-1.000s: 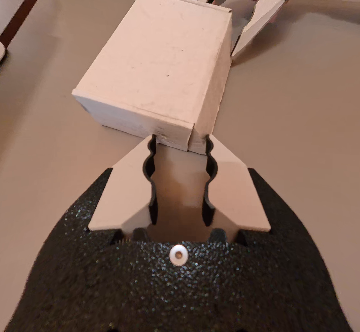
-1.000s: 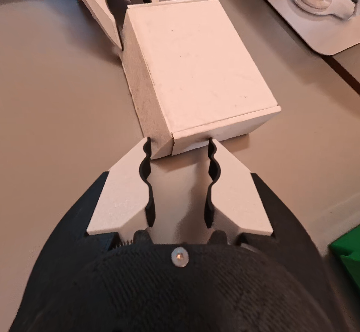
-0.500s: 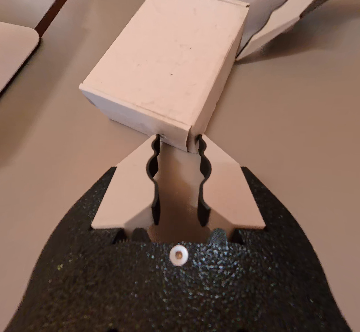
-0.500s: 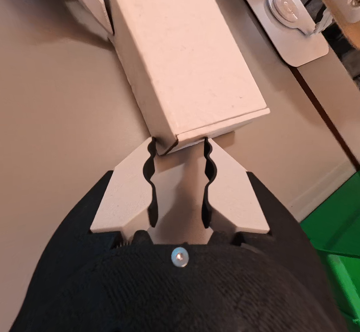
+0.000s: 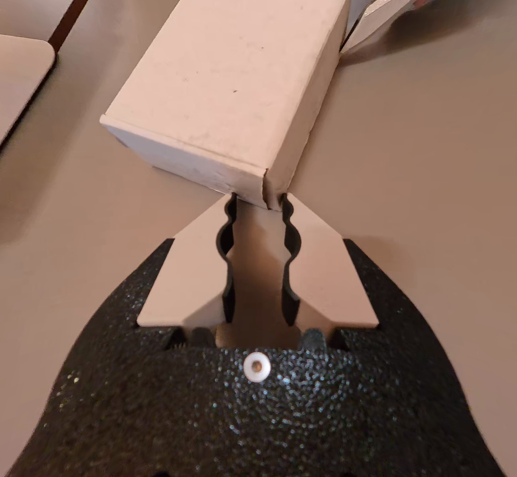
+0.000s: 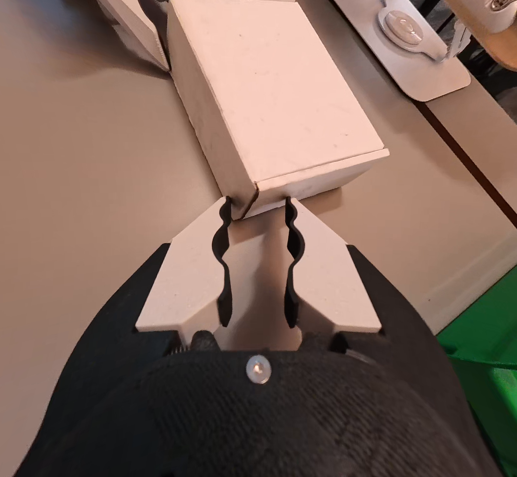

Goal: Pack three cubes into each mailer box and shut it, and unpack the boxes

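Observation:
A closed white mailer box (image 5: 237, 71) lies on the tan table between my two grippers. My left gripper (image 5: 258, 199) has its fingers closed onto the box's near corner. My right gripper (image 6: 257, 203) pinches the diagonally opposite corner of the same box (image 6: 268, 85). Each gripper also shows at the far end of the box in the other's view: the right one in the left wrist view (image 5: 391, 7) and the left one in the right wrist view (image 6: 131, 24). The box's near edge looks slightly raised, with shadow under it. No cubes are in view.
A white stand base (image 6: 391, 43) with a metal fitting sits to the right of the box, past a dark table seam (image 6: 461, 161). A green bin (image 6: 489, 351) is at the lower right. A rounded white slab (image 5: 19, 77) lies at the left. The left tips stand about 25 centimetres off the rounded white slab (image 5: 19, 77).
Both grippers have narrowed their jaws onto the box corners. The box has turned and shifted across the table, bringing the stand base and green bin further into view.

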